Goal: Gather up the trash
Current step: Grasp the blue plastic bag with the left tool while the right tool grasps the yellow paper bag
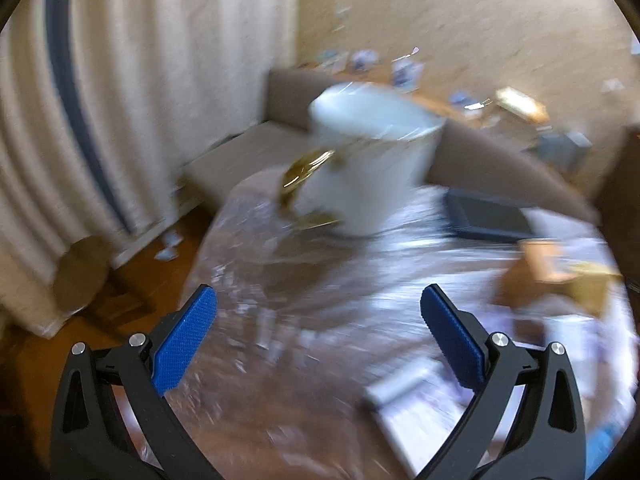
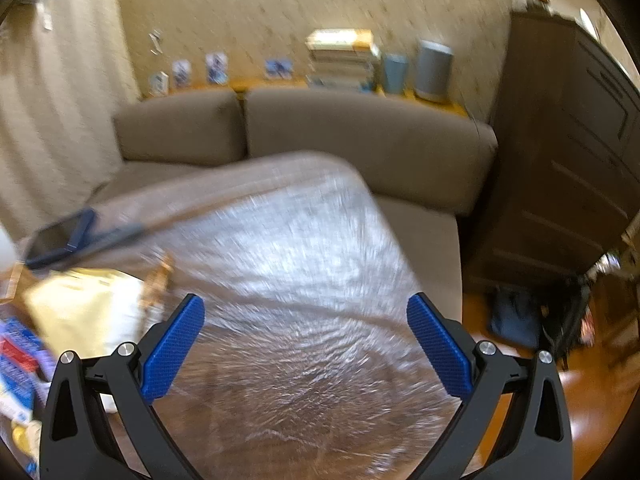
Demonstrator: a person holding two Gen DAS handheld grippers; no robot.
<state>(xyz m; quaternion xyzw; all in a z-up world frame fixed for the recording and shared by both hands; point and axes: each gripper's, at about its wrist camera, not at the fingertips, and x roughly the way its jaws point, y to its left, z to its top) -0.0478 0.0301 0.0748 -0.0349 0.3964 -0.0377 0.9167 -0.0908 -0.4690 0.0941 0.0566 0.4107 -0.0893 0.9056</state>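
A white bin (image 1: 376,164) stands at the far side of a table covered in clear plastic (image 1: 304,312). A shiny gold wrapper (image 1: 306,172) hangs at the bin's left side. My left gripper (image 1: 318,320) is open and empty, low over the table in front of the bin. Brown and gold wrappers (image 1: 560,276) lie to its right, and a white and purple packet (image 1: 416,392) lies near its right finger. My right gripper (image 2: 306,328) is open and empty over the table cover (image 2: 304,280). A gold packet (image 2: 84,308) and blue and red wrappers (image 2: 18,364) lie to its left. Both views are blurred.
A dark flat tablet-like device (image 1: 488,216) lies on the table beyond the wrappers; it also shows in the right wrist view (image 2: 60,240). A brown sofa (image 2: 320,128) stands behind the table. A dark cabinet (image 2: 568,152) stands right, bags (image 2: 520,316) on the floor, curtains (image 1: 120,100) left.
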